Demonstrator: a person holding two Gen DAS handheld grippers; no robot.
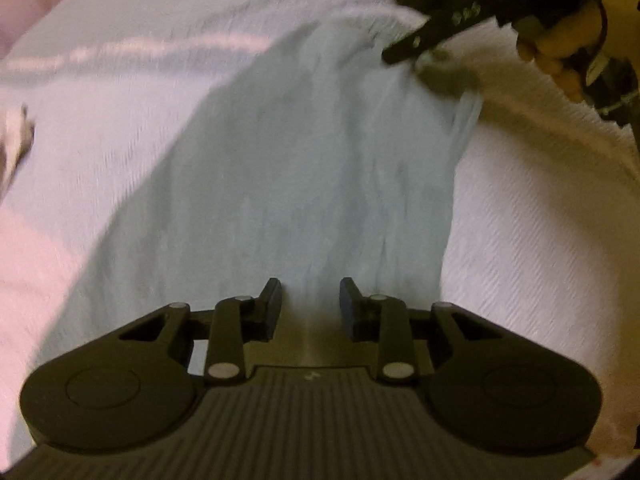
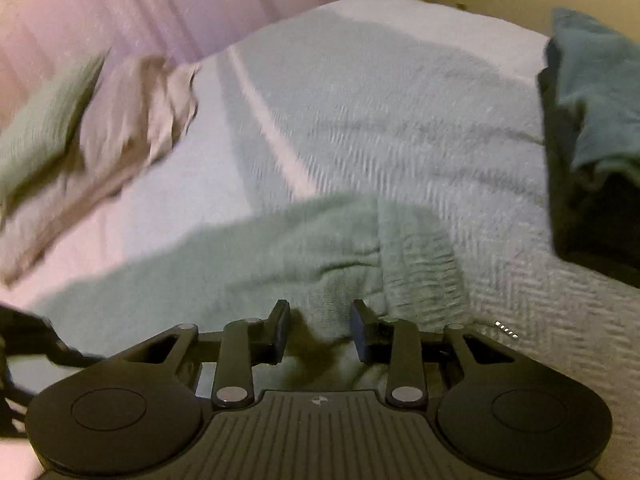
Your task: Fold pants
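The white textured bedspread (image 2: 520, 288) is the biggest thing here and everything sits relative to it: it covers the whole work surface, with a herringbone weave that looks grippy enough to keep cloth from sliding. Spread across the middle of that bedspread are the pale green pants (image 1: 304, 184), lying flat as a long panel whose elastic, gathered waistband (image 2: 420, 256) shows just ahead of the right gripper. At the far right edge of the bedspread is a dark stack of folded clothes topped by a teal piece (image 2: 592, 92), and toward its far left lies a crumpled grey-beige garment (image 2: 132, 128) beside more pale green cloth. The pants look like a soft, light knit, limp and easily creased, not slippery and in no way fragile; I judge they will drape and sag wherever they are lifted, so the firm holds are the thicker waistband and the hem, pinched at the edge through all layers. The left gripper (image 1: 310, 304) hovers over the cloth with its fingers spread apart and nothing between them; the right gripper (image 2: 320, 330) is likewise parted, its tips right at the waistband edge but not closed on it
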